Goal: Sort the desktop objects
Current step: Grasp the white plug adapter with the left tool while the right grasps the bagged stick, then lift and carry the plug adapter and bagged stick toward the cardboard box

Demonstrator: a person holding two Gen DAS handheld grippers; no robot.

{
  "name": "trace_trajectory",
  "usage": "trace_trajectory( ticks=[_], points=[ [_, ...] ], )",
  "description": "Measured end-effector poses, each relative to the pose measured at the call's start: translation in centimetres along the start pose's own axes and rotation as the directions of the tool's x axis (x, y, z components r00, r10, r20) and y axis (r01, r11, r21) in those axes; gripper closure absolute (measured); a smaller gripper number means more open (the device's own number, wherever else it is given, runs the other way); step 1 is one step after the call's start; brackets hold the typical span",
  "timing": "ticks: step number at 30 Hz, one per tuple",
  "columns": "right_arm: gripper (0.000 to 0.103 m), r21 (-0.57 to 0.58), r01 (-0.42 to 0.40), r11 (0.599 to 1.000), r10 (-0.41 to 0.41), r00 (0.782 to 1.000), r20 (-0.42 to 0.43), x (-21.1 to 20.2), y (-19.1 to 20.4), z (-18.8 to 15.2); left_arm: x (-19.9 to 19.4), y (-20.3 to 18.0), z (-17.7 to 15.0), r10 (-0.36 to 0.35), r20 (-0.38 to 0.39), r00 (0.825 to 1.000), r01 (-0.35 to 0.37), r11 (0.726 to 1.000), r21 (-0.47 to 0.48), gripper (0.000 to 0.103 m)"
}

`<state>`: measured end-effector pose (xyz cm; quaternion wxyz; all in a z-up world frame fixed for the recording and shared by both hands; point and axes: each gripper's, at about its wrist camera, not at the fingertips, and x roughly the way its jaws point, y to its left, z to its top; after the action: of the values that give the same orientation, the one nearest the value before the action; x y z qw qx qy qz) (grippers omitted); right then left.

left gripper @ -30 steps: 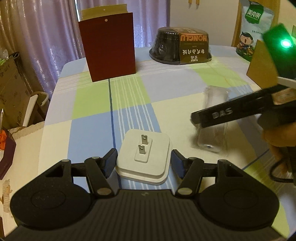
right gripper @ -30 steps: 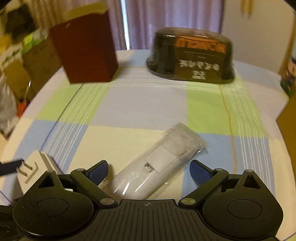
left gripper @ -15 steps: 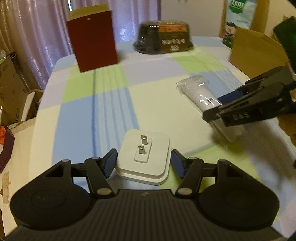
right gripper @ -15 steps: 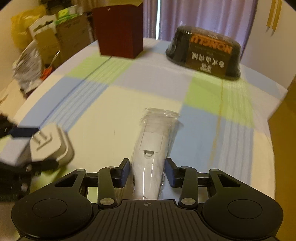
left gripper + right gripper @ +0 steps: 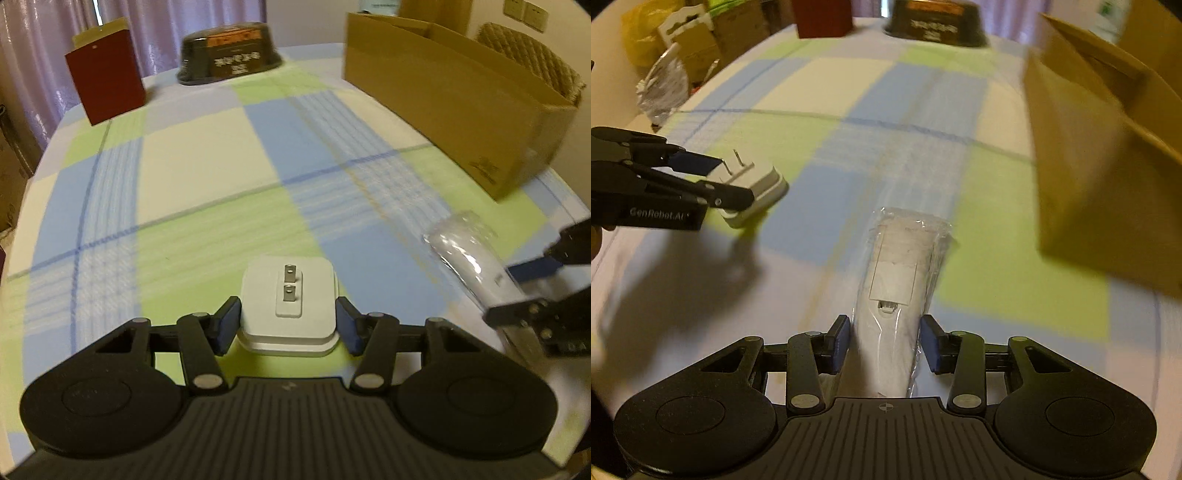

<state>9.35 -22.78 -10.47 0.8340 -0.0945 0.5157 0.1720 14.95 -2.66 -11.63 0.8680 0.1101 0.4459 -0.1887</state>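
A white plug adapter (image 5: 290,301) with two metal prongs facing forward sits between the blue pads of my left gripper (image 5: 288,325), which is shut on it and holds it above the checked tablecloth. In the right wrist view the same adapter (image 5: 755,195) shows at the left, clamped by the left gripper (image 5: 713,181). My right gripper (image 5: 884,341) is shut on a white remote in a clear plastic bag (image 5: 899,291), lifted off the cloth. In the left wrist view the bagged remote (image 5: 472,262) and the right gripper (image 5: 532,291) appear at the right edge.
An open cardboard box (image 5: 454,96) stands on the right side of the table, also large at the right in the right wrist view (image 5: 1108,177). A dark red box (image 5: 105,86) and a black bowl-shaped package (image 5: 229,51) stand at the far end. Clutter (image 5: 665,85) lies beyond the left table edge.
Both grippers have swung toward the right with their objects lifted; the cardboard box now fills the right side of both views. The right gripper closed on the bagged remote over the last second.
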Motion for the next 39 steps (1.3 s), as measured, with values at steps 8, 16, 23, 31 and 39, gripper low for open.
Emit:
trace_trajectory(
  ticks=[8, 16, 23, 31, 39],
  points=[
    [0.062, 0.079, 0.026, 0.996, -0.029, 0.999, 0.028, -2.9, -0.5, -5.5, -2.3, -6.1, -3.1, 0.025, -0.017, 1.0, -0.025, 0.999, 0.022, 0.052],
    [0.034, 0.142, 0.029, 0.989, -0.039, 0.997, 0.067, -3.8, -1.1, -5.9, -3.4, -7.1, -4.5, 0.069, -0.013, 0.998, -0.069, 0.998, 0.012, 0.033],
    [0.034, 0.146, 0.06, 0.987, -0.071, 0.995, 0.066, -2.5, -1.4, -4.5, -3.0, -6.5, -4.1, 0.074, -0.025, 0.997, -0.074, 0.997, 0.003, 0.033],
    [0.034, 0.136, 0.078, 0.988, -0.087, 0.994, 0.06, -2.0, -1.4, -5.0, -2.6, -6.5, -3.9, 0.07, -0.024, 0.997, -0.07, 0.998, 0.011, 0.031],
    [0.034, 0.144, 0.081, 0.986, -0.091, 0.994, 0.06, -2.1, -1.1, -5.1, -2.0, -6.4, -3.7, 0.053, -0.035, 0.998, -0.053, 0.999, 0.009, 0.031]
  ],
)
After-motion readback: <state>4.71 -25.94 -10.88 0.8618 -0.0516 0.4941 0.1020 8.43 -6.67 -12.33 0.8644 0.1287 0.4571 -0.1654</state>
